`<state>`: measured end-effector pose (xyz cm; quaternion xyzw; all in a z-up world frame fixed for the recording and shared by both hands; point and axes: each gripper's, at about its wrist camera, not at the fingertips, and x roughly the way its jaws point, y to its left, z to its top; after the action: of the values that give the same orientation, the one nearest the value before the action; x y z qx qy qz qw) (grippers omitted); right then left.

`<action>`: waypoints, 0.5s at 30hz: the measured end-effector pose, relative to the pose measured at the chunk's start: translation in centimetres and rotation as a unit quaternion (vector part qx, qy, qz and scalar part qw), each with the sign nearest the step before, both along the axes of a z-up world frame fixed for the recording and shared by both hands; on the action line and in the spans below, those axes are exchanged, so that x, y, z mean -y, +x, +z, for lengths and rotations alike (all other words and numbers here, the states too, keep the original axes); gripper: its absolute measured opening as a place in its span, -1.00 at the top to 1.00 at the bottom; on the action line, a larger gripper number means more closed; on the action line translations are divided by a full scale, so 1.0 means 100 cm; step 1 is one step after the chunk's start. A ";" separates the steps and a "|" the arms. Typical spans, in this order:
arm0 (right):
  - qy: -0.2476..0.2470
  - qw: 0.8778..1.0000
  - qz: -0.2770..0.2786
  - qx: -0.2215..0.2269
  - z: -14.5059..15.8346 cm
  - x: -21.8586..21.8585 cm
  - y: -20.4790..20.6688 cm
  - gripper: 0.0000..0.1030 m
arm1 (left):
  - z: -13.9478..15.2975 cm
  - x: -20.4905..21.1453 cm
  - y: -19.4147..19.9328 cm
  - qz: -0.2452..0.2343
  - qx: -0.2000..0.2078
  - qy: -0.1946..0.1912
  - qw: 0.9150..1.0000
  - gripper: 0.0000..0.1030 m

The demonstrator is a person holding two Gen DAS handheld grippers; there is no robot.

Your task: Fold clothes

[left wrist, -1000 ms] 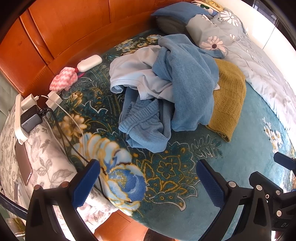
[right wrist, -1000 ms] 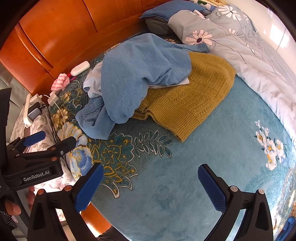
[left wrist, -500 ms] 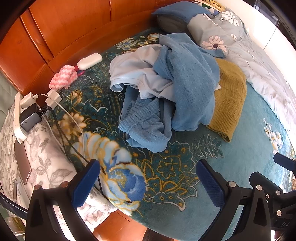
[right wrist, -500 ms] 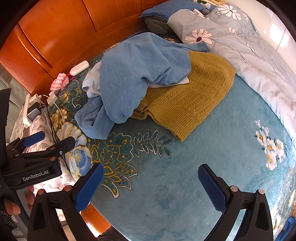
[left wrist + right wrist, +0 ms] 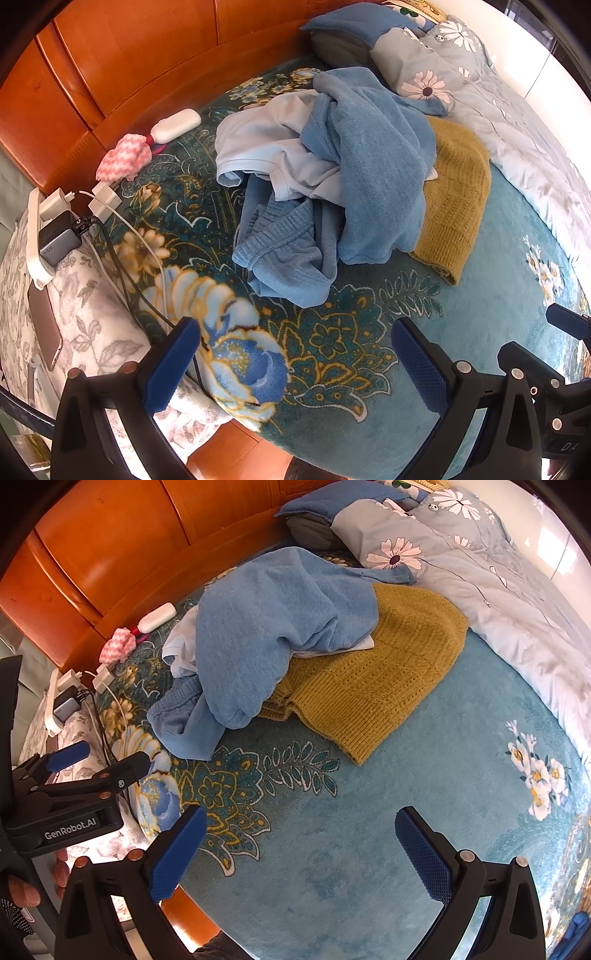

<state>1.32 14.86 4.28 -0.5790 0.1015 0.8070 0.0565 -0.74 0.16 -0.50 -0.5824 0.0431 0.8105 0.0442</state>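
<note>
Bedding fills both views: a teal plush blanket [image 5: 332,867] with floral patterns covers the bed, backed by an orange wooden headboard [image 5: 147,55]. Both grippers hover above the blanket with nothing in them. The left gripper [image 5: 295,365] has its blue pads spread wide; the right gripper [image 5: 301,853] is likewise wide open. Well ahead of both lies the heap of clothes: a blue fleece top [image 5: 380,177] draped over a pale blue garment [image 5: 266,147], blue ribbed-waist trousers [image 5: 284,258] nearest the left gripper, and a mustard knit sweater [image 5: 369,679] underneath, ahead of the right gripper. Beyond the heap, to the right, lies a grey daisy-print duvet [image 5: 461,572]. Left of the left gripper, a power strip [image 5: 37,229] with chargers rests on a grey leaf-print cloth [image 5: 92,332], cables trailing onto the blanket. A pink zigzag cloth [image 5: 125,158] and a white case [image 5: 175,124] sit by the headboard.
</note>
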 end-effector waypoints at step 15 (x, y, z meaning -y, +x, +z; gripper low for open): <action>-0.002 1.000 0.004 0.003 0.001 -0.005 -0.006 -1.00 | -0.001 -0.002 -0.001 -0.014 0.004 0.003 1.000 -1.00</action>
<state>0.77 15.39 4.36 -0.5822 0.1009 0.8050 0.0528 -0.80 0.34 -0.60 -0.5850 0.0487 0.8075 0.0576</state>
